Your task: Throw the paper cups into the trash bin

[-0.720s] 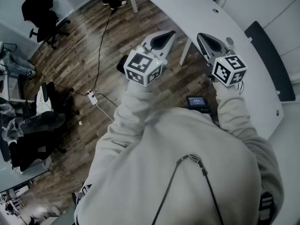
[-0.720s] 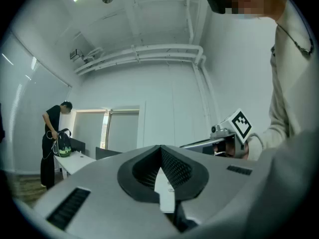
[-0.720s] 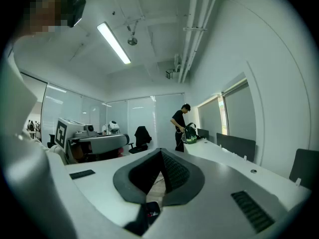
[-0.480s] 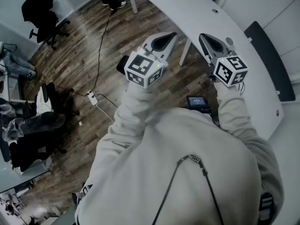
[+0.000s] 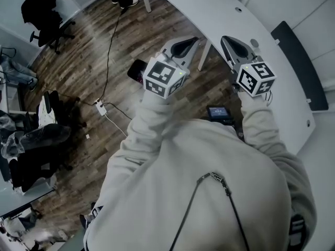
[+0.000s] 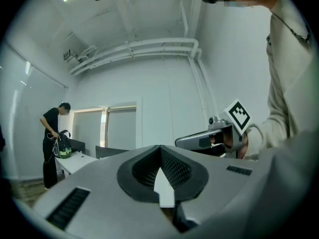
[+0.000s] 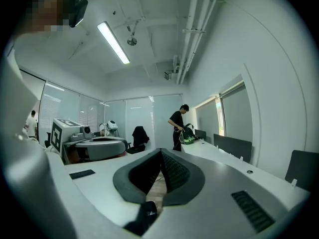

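No paper cup or trash bin shows in any view. In the head view my left gripper (image 5: 183, 45) and right gripper (image 5: 233, 43) are held up side by side in front of the person's chest, pointing away over the floor and the table edge. Both are shut with nothing between the jaws. The left gripper view shows its jaws (image 6: 160, 158) closed to a point, with the right gripper (image 6: 202, 141) beside it. In the right gripper view the jaws (image 7: 160, 159) are closed too, and the left gripper (image 7: 99, 146) is off to the side.
A long white curved table (image 5: 230, 20) runs along the right over a wooden floor. A power strip with a cable (image 5: 98, 106) lies on the floor at left, office chairs (image 5: 44, 17) beyond it. A person with a green bag (image 7: 178, 126) stands at the table's far end.
The left gripper has drifted slightly to the right. The head camera has shifted a little. Both grippers stay raised and shut.
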Demonstrator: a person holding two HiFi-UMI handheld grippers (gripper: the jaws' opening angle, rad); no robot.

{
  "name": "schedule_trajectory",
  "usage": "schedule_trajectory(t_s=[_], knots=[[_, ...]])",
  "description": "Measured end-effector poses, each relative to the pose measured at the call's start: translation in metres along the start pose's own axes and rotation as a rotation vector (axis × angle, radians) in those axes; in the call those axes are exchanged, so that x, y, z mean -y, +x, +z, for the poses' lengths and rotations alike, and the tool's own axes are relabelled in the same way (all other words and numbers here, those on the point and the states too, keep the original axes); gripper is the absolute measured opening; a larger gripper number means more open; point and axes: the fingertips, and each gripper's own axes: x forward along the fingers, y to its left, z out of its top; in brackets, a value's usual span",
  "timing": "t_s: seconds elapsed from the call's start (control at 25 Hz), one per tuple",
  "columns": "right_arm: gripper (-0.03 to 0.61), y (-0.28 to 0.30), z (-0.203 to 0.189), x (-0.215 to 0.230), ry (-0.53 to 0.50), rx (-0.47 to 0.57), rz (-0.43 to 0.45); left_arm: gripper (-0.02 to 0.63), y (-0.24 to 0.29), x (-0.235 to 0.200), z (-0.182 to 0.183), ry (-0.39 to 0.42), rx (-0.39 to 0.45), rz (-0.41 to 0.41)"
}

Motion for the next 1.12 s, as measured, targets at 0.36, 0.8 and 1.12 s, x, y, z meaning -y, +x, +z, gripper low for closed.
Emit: schedule_trajectory(t_s=[0.36,0.8,1.12], knots=[[0.018,-0.018,-0.023,0.024,0.046,-0.039,-0.043,-0.008,0.026,0.013,-0.02,-0.08,-0.029,-0.021],[0.018,-0.061,-0.042,0.122,0.116,-0.048,-0.156,-0.006,0.114,0.05,-0.041,-0.111,-0.076,-0.198],[0.018,-0.119,-0.043,0.191,0.169,0.017,-0.262,-0.006,0.178,0.071,-0.035,-0.057,-0.105,-0.269]])
